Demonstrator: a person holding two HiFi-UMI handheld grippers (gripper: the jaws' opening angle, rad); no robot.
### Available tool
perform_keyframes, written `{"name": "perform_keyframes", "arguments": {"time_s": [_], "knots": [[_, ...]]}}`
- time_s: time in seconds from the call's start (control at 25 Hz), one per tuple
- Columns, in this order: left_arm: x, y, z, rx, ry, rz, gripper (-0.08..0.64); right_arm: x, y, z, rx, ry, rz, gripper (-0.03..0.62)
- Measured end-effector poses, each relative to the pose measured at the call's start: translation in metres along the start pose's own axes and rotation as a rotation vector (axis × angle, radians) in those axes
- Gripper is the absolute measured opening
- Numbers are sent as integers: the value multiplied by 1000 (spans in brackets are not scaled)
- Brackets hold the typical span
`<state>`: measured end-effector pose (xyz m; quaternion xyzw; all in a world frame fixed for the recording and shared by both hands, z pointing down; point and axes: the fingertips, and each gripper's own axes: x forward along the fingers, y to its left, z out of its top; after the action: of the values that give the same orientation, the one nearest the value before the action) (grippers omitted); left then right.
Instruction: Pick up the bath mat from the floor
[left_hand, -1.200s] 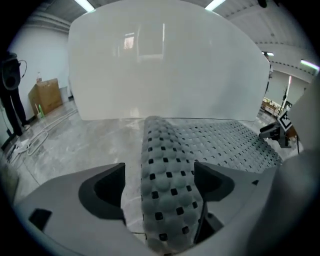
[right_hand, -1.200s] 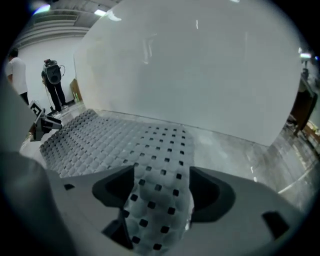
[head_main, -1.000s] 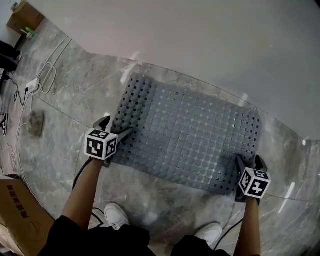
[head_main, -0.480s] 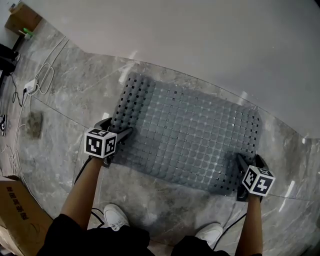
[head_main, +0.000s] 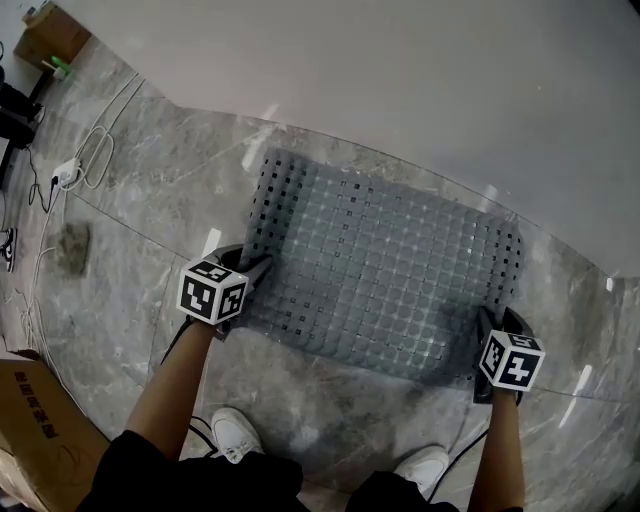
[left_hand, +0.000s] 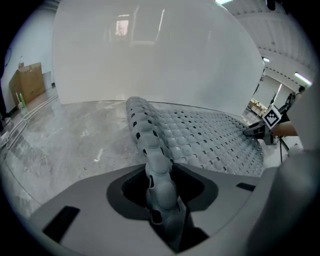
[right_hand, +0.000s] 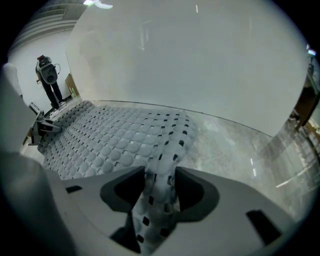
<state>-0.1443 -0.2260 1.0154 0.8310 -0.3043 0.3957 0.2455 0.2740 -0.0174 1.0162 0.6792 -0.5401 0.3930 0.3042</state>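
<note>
The grey perforated bath mat (head_main: 380, 270) lies on the marble floor in front of a white wall. My left gripper (head_main: 250, 272) is at the mat's near left corner and my right gripper (head_main: 497, 326) at its near right corner. Both sets of jaws are closing with the mat's edge between them. In the left gripper view the left gripper (left_hand: 162, 192) pinches a bunched-up ridge of mat (left_hand: 150, 145). In the right gripper view the right gripper (right_hand: 160, 192) squeezes a folded strip of mat (right_hand: 165, 150). Both side edges curl up off the floor.
A white wall (head_main: 400, 70) runs along the mat's far side. White cables and a power strip (head_main: 65, 172) lie at the left, with a cardboard box (head_main: 40, 425) at the bottom left. The person's white shoes (head_main: 235, 432) stand just behind the mat.
Both grippers have gone from wide open to closed round the mat's near corners. The mat's left and right edges have bunched and risen slightly.
</note>
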Motion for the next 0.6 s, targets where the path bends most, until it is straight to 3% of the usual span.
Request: {"name": "perform_keyframes", "arguments": {"time_s": [0.2, 0.6], "knots": [[-14, -14, 9, 44, -70, -32, 117, -24, 7, 17, -47, -173, -18, 134], [-64, -43, 45, 106, -251, -71, 103, -80, 34, 53, -140, -391, 38, 90]]}}
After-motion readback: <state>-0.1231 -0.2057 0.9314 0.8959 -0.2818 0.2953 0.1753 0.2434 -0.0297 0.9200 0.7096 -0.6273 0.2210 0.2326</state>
